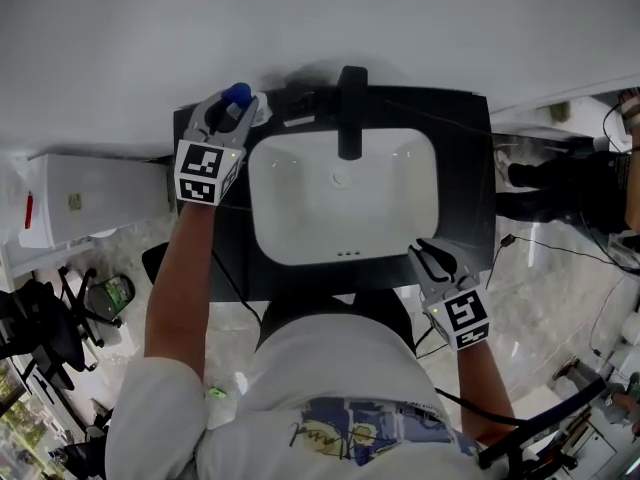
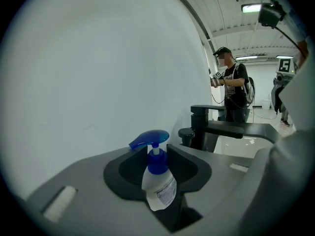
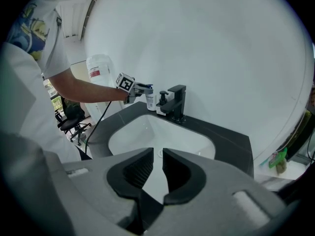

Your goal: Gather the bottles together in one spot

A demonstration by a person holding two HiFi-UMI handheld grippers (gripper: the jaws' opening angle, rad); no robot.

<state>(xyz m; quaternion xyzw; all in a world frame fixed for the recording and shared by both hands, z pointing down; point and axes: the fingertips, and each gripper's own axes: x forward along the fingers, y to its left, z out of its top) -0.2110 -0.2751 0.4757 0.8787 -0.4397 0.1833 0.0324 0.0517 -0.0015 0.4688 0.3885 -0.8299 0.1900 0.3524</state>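
My left gripper (image 1: 240,104) is shut on a white pump bottle with a blue head (image 1: 238,93) at the back left corner of the black counter (image 1: 465,168). In the left gripper view the bottle (image 2: 158,186) stands upright between the jaws, close to the wall. A second bottle with a black pump (image 3: 161,104) stands just left of the black faucet (image 3: 177,102), and its black top (image 2: 186,133) also shows in the left gripper view. My right gripper (image 1: 428,256) hovers over the counter's front right edge, its jaws (image 3: 157,156) a narrow gap apart with nothing between them.
A white basin (image 1: 340,218) fills the middle of the counter, with the faucet (image 1: 351,108) behind it. A white bin (image 1: 80,198) stands left of the counter and office chairs (image 1: 50,328) further down. A person (image 2: 231,90) stands far off.
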